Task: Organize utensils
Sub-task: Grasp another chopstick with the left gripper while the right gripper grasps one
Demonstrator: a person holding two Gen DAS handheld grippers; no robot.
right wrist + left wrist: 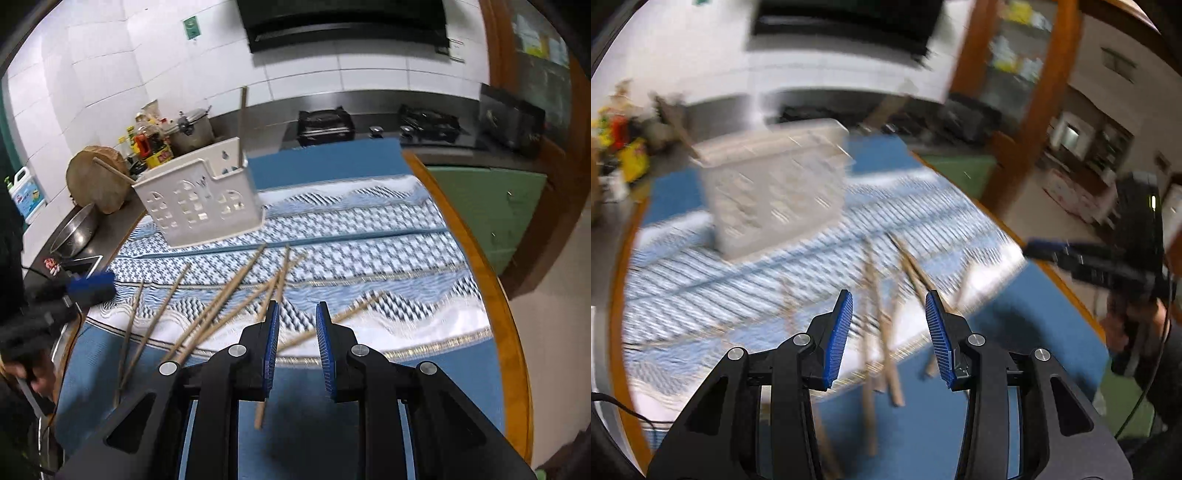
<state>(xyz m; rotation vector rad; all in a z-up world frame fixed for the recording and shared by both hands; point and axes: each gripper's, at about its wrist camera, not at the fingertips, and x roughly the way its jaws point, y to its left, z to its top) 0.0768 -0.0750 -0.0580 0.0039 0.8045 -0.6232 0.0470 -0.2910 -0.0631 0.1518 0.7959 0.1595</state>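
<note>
Both wrist cameras look steeply down, close over the same chopsticks [221, 299] and patterned cloth [369, 254].

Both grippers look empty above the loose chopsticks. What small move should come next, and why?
Probably lower the right gripper onto one of the chopsticks lying loose on the patterned cloth and close. Its jaws stand open with nothing between the pads, and the white holder behind already has two sticks in it, so more belong there.

White holder [201, 206] — blue-patterned cloth [369, 251]

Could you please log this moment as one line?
left gripper: open, empty | right gripper: open, empty | loose wooden chopsticks: on patterned blue cloth | white perforated plastic holder: two chopsticks inside
</note>
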